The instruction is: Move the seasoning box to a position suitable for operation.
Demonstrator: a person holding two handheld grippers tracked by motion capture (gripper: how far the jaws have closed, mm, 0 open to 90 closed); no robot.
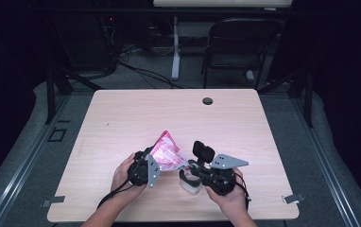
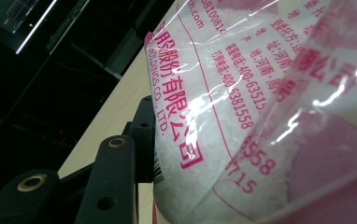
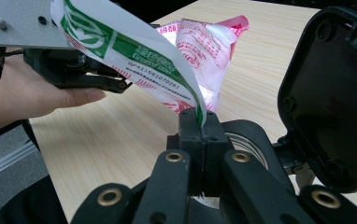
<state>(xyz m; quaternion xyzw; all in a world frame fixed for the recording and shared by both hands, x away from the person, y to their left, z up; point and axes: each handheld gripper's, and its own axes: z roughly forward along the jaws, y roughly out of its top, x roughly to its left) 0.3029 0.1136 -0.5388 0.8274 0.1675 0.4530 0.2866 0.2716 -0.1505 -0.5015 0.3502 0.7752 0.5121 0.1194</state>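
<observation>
Near the table's [image 1: 122,113] front edge, both grippers' jaws pinch the pink bag [image 1: 167,152]

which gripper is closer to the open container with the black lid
Right. The right gripper sits right over the container, pinching the bag's corner above it; the left gripper holds the bag farther off.

- The bag [image 2: 242,93] I am holding is looking like thin, glossy clear plastic film, creased and catching glare, with pink print and white grains inside.
- Its torn edge [image 3: 134,56] is showing a smooth white and green printed film.
- My right gripper [image 3: 200,122] is showing matt black plastic links with brass-coloured rivets.
- The table [image 1: 136,113] is showing a pale, matt wood-grain surface.
- The plate [image 1: 228,162] on my right gripper is looking like dull grey metal.
</observation>
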